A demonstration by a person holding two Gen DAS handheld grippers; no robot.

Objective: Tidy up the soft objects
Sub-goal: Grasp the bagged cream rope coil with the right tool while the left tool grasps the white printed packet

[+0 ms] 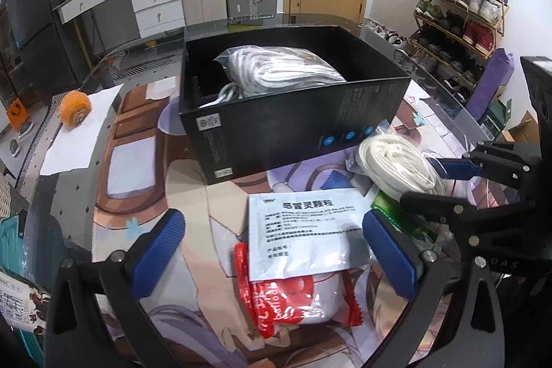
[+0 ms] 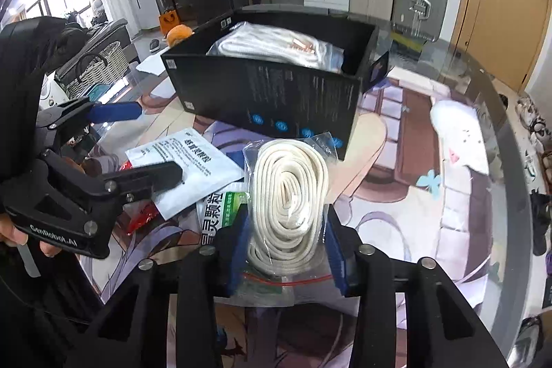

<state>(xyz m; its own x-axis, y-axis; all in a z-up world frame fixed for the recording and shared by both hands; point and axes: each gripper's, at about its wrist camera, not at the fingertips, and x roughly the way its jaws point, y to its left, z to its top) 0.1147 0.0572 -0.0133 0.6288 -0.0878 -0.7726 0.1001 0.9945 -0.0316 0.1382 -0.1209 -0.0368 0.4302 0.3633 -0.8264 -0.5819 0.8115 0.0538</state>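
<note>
A black box (image 1: 293, 112) stands on the table with a bagged white rope bundle (image 1: 279, 68) inside; both also show in the right wrist view, the box (image 2: 276, 92) and the bundle (image 2: 276, 47). My right gripper (image 2: 286, 240) is shut on a second bagged coil of white rope (image 2: 289, 192), just in front of the box; the coil also shows in the left wrist view (image 1: 396, 168). My left gripper (image 1: 272, 247) is open above a white sachet (image 1: 310, 230) and a red-and-white packet (image 1: 293, 306). It also shows in the right wrist view (image 2: 151, 143).
A green-and-white sachet (image 2: 220, 212) lies under the coil. An orange plush ball (image 1: 74, 107) sits on white paper (image 1: 79, 133) at the left. A white soft item (image 2: 459, 137) lies to the right. The round glass table edge (image 2: 514, 161) curves close by.
</note>
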